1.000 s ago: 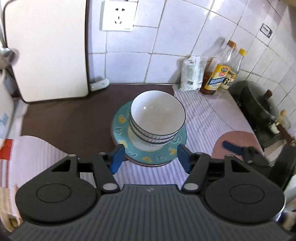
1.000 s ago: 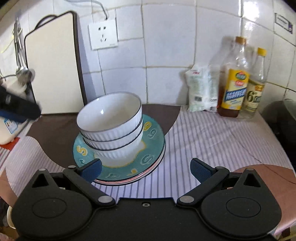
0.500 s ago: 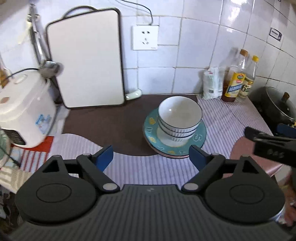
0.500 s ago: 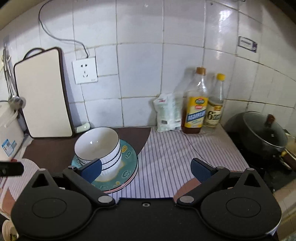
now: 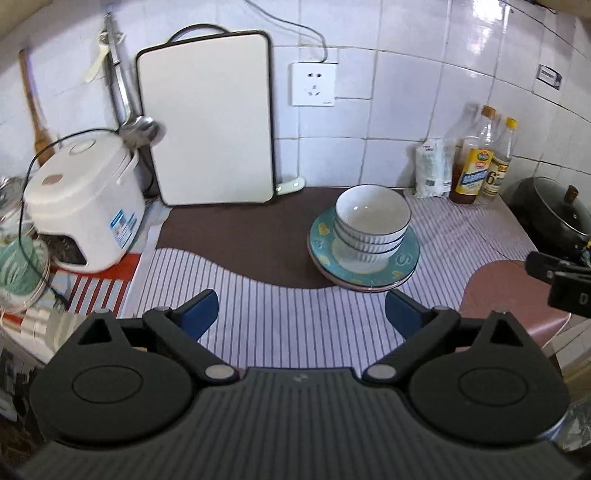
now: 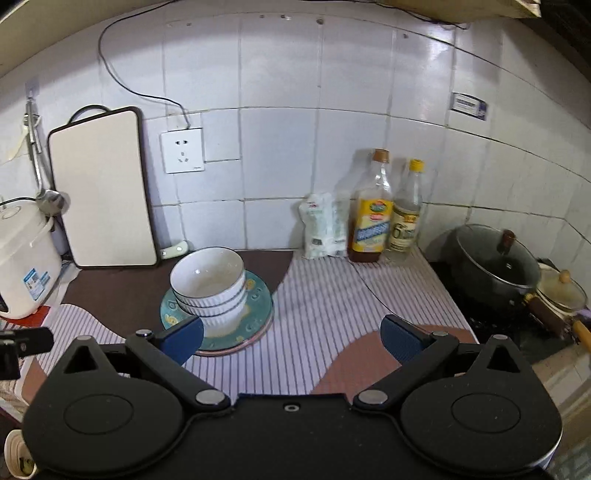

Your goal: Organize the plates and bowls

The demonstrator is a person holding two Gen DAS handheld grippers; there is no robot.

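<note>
Three nested white ribbed bowls with dark rims (image 5: pixel 372 221) sit upright, mouths up, on stacked round teal-patterned plates (image 5: pixel 402 263) lying flat on the striped tabletop (image 5: pixel 280 317). Left tongs (image 5: pixel 302 314) and right tongs (image 6: pixel 291 338) hang spread wide, released, touching nothing.

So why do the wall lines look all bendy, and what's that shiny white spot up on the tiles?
Both wrist views use fisheye lenses, so straight tile lines curve toward the edges. Right wrist view: the shiny spot is glare from light bouncing off the glossy tiles, and the corners fall dark. Left wrist view: similar glare sits top right; the stacked bowls look sharp, while the rice cooker side looks stretched.
</note>
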